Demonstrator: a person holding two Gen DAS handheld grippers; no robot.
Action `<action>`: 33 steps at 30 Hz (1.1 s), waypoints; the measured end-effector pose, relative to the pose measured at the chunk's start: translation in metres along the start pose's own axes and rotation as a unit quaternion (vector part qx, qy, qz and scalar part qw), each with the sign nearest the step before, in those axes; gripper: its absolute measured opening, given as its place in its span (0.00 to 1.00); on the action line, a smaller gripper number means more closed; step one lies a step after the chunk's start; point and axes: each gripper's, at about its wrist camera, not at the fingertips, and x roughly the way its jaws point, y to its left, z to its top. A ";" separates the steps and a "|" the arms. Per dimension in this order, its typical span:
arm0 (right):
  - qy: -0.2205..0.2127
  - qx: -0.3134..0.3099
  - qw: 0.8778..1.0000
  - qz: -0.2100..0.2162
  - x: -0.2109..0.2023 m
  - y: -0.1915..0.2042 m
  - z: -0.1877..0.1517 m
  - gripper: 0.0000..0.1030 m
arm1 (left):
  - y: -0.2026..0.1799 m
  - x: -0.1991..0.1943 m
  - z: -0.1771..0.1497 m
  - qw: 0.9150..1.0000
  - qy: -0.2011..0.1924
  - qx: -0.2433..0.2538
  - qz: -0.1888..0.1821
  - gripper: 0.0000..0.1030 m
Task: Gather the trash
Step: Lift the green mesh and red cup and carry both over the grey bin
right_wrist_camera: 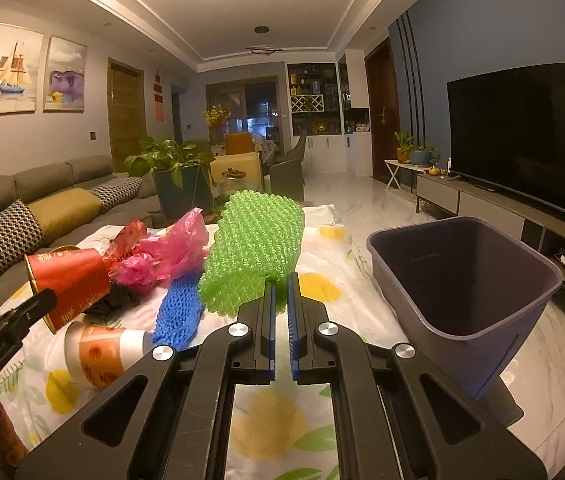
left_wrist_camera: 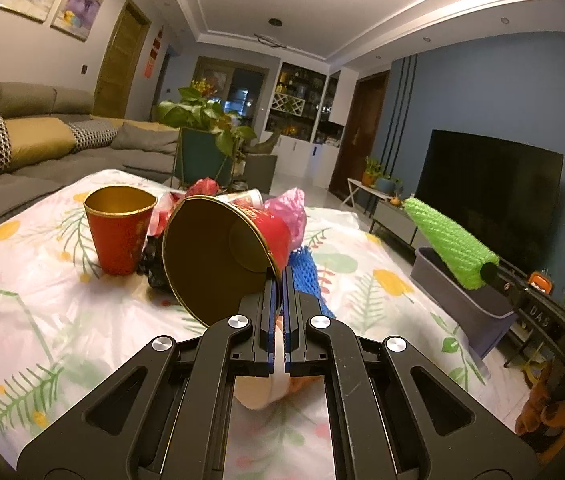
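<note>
My left gripper [left_wrist_camera: 281, 276] is shut on the rim of a red paper cup [left_wrist_camera: 226, 248] with a gold inside, held tilted above the table; the same cup [right_wrist_camera: 68, 280] shows at the left of the right wrist view. My right gripper [right_wrist_camera: 281, 280] is shut on a green foam net [right_wrist_camera: 256, 248], lifted over the table; this net [left_wrist_camera: 448, 240] appears at the right of the left wrist view. A grey bin [right_wrist_camera: 470, 280] stands open to the right of the table. A second red cup [left_wrist_camera: 118, 232] stands upright on the table.
On the floral tablecloth [right_wrist_camera: 274, 420] lie a blue foam net [right_wrist_camera: 178, 312], pink plastic bags [right_wrist_camera: 174, 252], a black crumpled piece [left_wrist_camera: 152, 264] and an orange-and-white cup [right_wrist_camera: 100, 354] on its side. A sofa [left_wrist_camera: 42, 144] is left, a TV [right_wrist_camera: 522, 132] on a low cabinet right.
</note>
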 end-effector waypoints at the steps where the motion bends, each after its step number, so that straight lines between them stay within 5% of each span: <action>1: 0.000 0.000 1.000 -0.001 0.000 -0.001 0.000 0.06 | 0.000 0.001 -0.001 1.000 -0.001 0.001 0.002 0.02; 33: -0.018 0.024 0.999 -0.027 -0.013 -0.027 0.001 0.06 | -0.028 0.002 0.009 0.999 -0.022 0.031 0.000 0.02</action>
